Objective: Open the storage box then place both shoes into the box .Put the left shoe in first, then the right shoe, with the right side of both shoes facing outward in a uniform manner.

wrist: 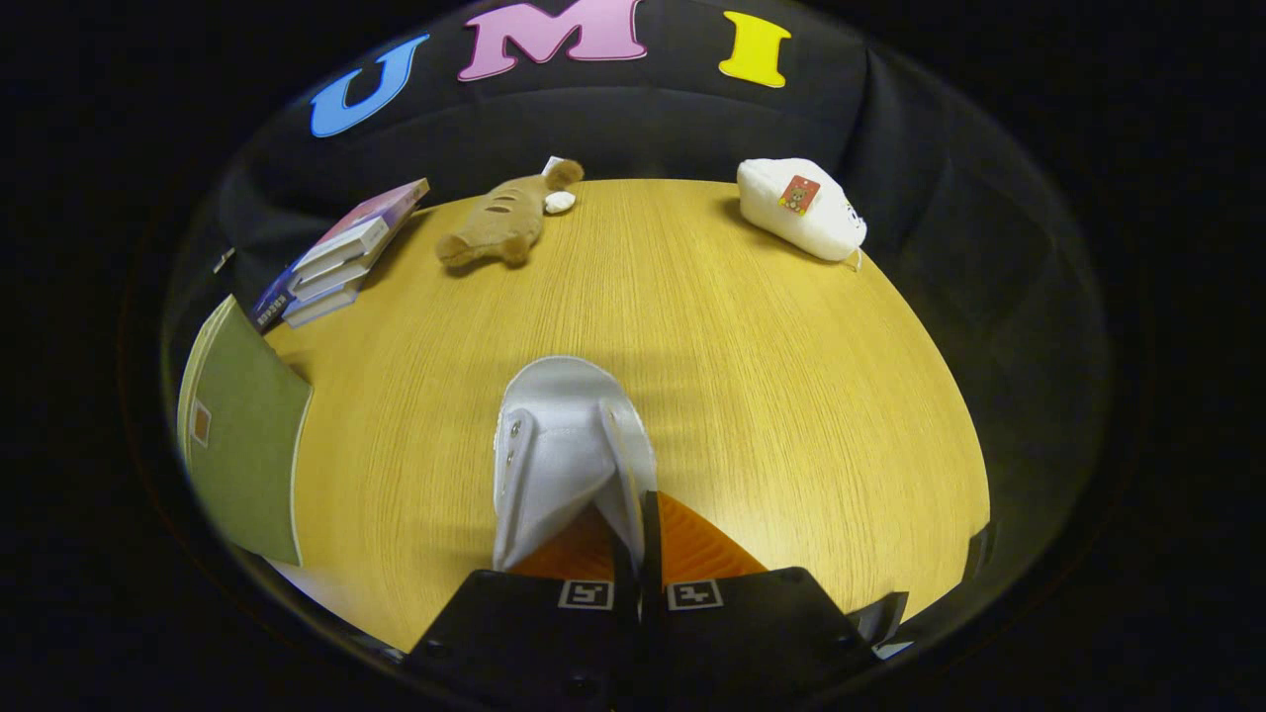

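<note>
Shoe (564, 445) hung from the gripper (638, 524), a white slipper-like thing with a strap across the top and two rivets on its near side. The fingers were pressed nearly together, pinching the edge of its upper between them, toe pointing away from me.

I judged this the carrying step: one shoe in transit to the box, which I could not locate from here. To do it well I would keep the pinch firm, since the upper looked thin and soft enough to slip, and hold the shoe level so its right side ends up facing outward.

Table (752, 396) below was pale wood grain, smooth, with a rounded far edge. Beyond the fingers to the left lay a brown plush toy (499, 225), soft and limp; further left, stacked books (341, 259) and a flat green folder (247, 435). Beyond to the right sat a white padded pouch (803, 208).
</note>
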